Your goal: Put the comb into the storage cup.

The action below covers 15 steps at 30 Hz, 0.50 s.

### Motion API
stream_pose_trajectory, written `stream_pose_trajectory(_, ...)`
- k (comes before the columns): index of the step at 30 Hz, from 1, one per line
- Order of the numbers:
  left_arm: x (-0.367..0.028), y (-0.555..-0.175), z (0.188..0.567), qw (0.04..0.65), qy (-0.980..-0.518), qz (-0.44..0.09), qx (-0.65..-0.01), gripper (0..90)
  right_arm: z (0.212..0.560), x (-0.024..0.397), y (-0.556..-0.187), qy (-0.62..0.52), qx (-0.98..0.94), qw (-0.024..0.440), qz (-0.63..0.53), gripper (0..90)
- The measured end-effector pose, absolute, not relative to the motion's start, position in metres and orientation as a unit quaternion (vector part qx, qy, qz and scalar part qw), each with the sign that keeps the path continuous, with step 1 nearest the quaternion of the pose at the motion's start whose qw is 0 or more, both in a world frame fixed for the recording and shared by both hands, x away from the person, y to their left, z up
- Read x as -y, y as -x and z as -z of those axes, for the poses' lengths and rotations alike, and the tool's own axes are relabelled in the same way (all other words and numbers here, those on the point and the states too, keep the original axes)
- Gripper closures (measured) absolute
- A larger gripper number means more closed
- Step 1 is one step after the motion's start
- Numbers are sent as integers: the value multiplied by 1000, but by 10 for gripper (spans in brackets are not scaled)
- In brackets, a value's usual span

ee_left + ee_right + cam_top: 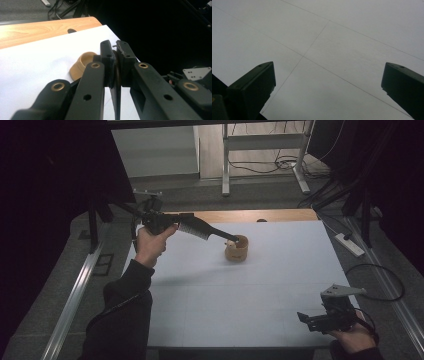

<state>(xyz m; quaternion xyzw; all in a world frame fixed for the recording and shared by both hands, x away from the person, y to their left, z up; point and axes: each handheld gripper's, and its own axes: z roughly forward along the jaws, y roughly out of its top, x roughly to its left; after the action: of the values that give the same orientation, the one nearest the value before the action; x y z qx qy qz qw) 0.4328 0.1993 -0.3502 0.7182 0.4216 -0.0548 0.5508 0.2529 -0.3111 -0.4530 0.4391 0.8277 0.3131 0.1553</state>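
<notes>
Jaws of the left claw (172, 224) were clamped on a black plastic comb (205, 231), upper left of the high view, its handle tip in a small tan wooden cup (237, 248) at counter (280, 285) centre. Right claw (306, 320), lower right, stood wide apart.

Dim room: white-covered table (240, 310) with wooden far edge (250, 215), grey floor (60, 270) (cables (260, 167) trailing), metal frame legs (226, 165) beyond, dark curtains (50, 165).

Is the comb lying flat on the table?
No: the left gripper holds the comb above the table, its tip at the wooden cup.
</notes>
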Motion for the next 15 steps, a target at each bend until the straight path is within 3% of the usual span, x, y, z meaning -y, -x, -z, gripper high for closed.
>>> stream_pose_trajectory(15,-189,-454,354,538,-720,43,-437,833,453,311,-253,-439,-828,154,-313,0)
